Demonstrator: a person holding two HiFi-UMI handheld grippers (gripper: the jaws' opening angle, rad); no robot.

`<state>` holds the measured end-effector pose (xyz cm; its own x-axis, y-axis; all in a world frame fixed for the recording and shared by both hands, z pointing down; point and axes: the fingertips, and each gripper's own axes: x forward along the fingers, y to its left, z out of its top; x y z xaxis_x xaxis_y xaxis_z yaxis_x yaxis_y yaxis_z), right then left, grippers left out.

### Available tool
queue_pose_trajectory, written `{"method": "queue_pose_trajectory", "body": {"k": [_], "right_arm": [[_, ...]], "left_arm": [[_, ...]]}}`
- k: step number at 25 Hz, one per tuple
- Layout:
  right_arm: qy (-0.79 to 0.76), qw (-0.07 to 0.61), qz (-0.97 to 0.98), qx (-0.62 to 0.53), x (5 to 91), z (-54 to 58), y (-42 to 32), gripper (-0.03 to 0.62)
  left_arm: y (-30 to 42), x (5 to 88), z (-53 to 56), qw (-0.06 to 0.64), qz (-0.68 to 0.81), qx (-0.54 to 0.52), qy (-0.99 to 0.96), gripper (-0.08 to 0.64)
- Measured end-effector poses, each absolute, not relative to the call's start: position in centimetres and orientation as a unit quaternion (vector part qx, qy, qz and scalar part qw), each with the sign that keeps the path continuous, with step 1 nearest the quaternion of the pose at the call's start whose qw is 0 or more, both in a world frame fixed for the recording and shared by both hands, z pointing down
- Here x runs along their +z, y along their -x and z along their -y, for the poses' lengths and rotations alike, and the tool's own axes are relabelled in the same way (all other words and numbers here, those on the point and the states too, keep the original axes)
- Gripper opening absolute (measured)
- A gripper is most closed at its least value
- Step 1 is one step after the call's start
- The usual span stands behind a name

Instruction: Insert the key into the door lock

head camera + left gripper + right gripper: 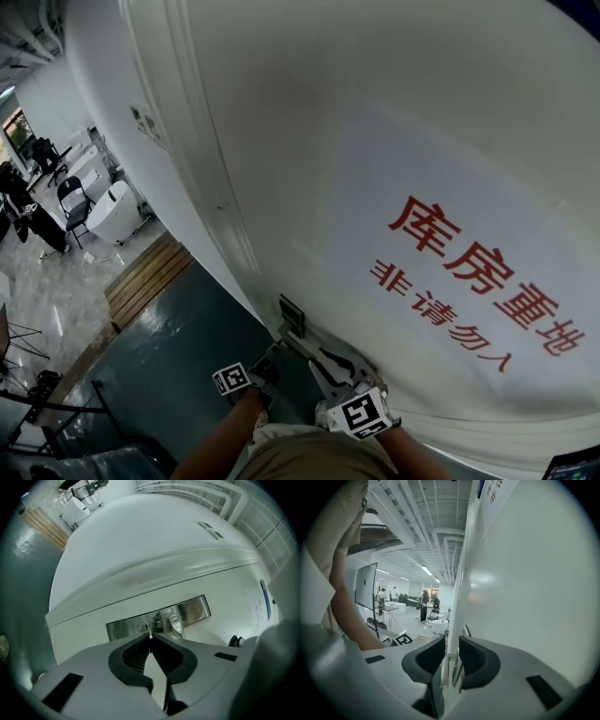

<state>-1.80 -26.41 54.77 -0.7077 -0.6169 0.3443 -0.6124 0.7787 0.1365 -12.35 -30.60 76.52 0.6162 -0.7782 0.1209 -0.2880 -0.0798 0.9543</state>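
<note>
The left claw (150,637) is clamped on the key (150,630), whose tip sits just beside the keyhole (143,626) in the metal lock plate (197,609) on the white door (375,141). The right claw (451,641) is closed around the door handle (445,670).
</note>
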Motion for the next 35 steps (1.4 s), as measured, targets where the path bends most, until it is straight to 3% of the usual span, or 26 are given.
{"method": "queue_pose_trajectory", "body": {"k": [35], "right_arm": [[-0.363, 0.185, 0.913, 0.001, 55.9, 26.3, 1.0, 0.097]], "left_arm": [[11.5, 77.2, 32.8, 0.589, 0.357, -0.219, -0.691, 0.031]]}}
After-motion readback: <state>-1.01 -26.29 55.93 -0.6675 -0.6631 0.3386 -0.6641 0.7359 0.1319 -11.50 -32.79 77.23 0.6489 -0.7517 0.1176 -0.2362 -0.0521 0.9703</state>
